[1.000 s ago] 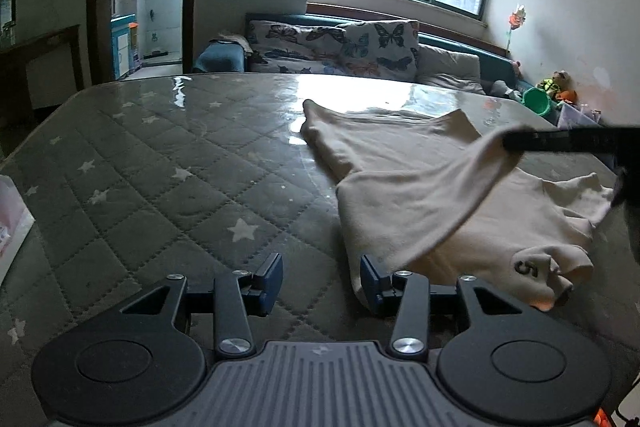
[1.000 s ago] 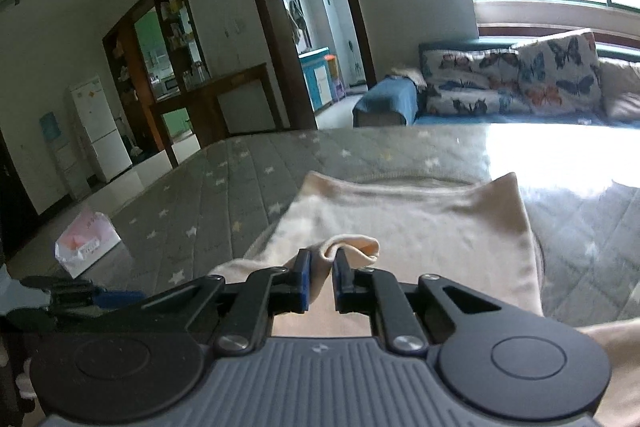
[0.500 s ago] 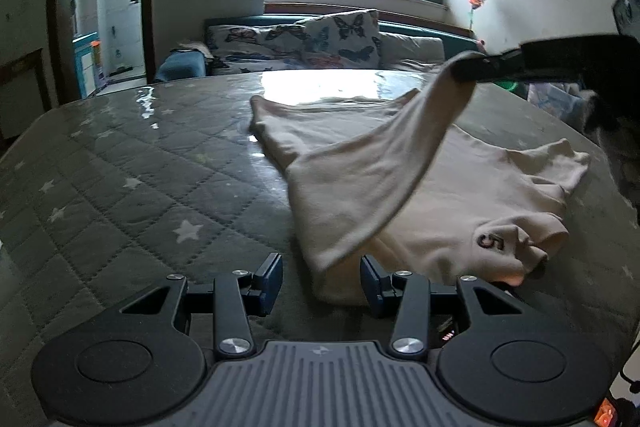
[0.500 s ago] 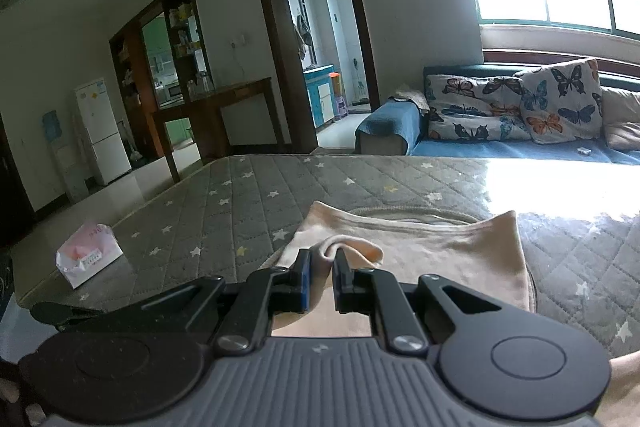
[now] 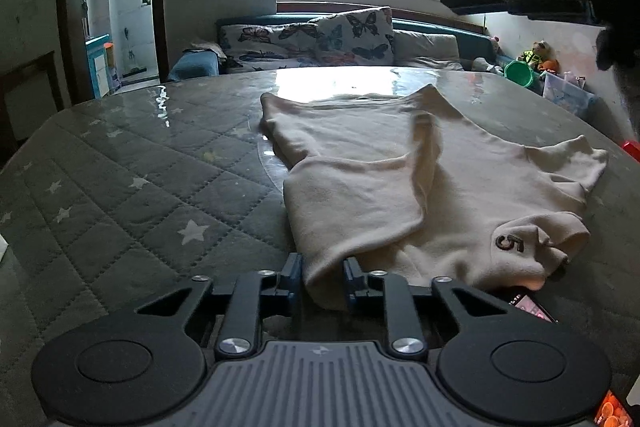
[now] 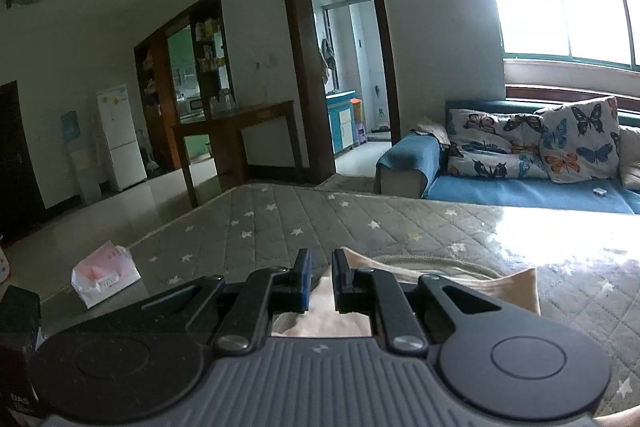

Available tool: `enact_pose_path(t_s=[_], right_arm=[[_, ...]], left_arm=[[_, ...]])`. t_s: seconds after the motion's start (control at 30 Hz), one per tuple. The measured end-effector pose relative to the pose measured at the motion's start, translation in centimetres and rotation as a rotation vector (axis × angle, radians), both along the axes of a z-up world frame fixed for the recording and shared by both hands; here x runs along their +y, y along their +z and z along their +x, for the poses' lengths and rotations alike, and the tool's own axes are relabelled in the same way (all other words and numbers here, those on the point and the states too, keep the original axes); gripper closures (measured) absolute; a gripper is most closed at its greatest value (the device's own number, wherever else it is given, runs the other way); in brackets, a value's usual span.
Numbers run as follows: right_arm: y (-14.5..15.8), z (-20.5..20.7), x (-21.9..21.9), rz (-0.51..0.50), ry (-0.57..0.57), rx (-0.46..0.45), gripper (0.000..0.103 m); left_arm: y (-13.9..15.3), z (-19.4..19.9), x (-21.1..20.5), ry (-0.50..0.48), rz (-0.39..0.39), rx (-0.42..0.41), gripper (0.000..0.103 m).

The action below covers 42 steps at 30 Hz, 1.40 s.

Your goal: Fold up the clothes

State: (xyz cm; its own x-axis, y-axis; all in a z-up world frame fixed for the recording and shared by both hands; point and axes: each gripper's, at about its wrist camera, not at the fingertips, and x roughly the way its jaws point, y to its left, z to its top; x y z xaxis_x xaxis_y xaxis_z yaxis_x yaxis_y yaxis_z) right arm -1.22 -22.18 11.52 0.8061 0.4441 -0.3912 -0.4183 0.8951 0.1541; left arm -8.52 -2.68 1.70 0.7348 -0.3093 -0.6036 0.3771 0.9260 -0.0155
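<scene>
Left gripper [image 5: 322, 279] low, closing on shirt [image 5: 400, 187] hem, seemingly gripping

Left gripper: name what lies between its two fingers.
The near edge of the cream shirt sits there, as the left gripper closes its jaws; the left wrist view shows it.

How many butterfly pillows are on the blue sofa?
2. One long butterfly pillow lies toward the sofa's left end, and a squarer butterfly pillow leans upright just right of it. Others may sit beyond the frame's right edge.
</scene>
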Motion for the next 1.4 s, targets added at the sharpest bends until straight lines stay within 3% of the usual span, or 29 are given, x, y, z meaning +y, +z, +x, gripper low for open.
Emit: enact_pose_path(t_s=[0.13,0.2,0.47,0.53,0.6,0.67,0.9,1.1,1.27,1.4], right_arm=[[-2.5,0.9,-0.4,-0.027,-0.020,0.090,0.087],[-4.4,1.5,-0.7,-0.063,-0.051,0.143,0.070],[-10.5,3.1,-3.0,-0.078,-0.172,0.328,0.064],[-10.8,2.6,-3.0,-0.085,-0.157,0.316,0.066],[-10.6,2.1,-2.6,-0.095,-0.133,0.311,0.092],[-10.0,1.4,-2.3,-0.117,-0.128,0.276,0.098],[-6.9,-2.0,-3.1,-0.114,-0.123,0.196,0.098],[-9.4,-3.2,-3.3,-0.141,-0.117,0.288,0.094],[-7.6,-3.3,-4.3,-0.095,-0.137,0.229,0.092],[-7.5,-2.4,-3.9,-0.098,-0.116,0.201,0.088]], left_arm=[[-0.1,-0.1,0.0,-0.004,0.017,-0.006,0.084],[-0.1,-0.2,0.0,0.000,0.025,-0.012,0.084],[-0.3,-0.3,0.0,0.004,0.052,-0.028,0.080],[-0.3,-0.2,-0.1,0.005,0.057,-0.034,0.080],[-0.3,-0.2,-0.3,0.006,0.061,-0.038,0.083],[-0.3,-0.3,-0.4,0.008,0.068,-0.046,0.086],[0.7,-1.1,0.5,0.000,0.062,-0.075,0.091],[0.0,-1.4,0.8,-0.019,0.105,-0.049,0.091],[0.3,-1.7,1.3,-0.040,0.127,-0.035,0.089],[1.7,-1.1,2.2,-0.014,0.100,-0.039,0.088]])
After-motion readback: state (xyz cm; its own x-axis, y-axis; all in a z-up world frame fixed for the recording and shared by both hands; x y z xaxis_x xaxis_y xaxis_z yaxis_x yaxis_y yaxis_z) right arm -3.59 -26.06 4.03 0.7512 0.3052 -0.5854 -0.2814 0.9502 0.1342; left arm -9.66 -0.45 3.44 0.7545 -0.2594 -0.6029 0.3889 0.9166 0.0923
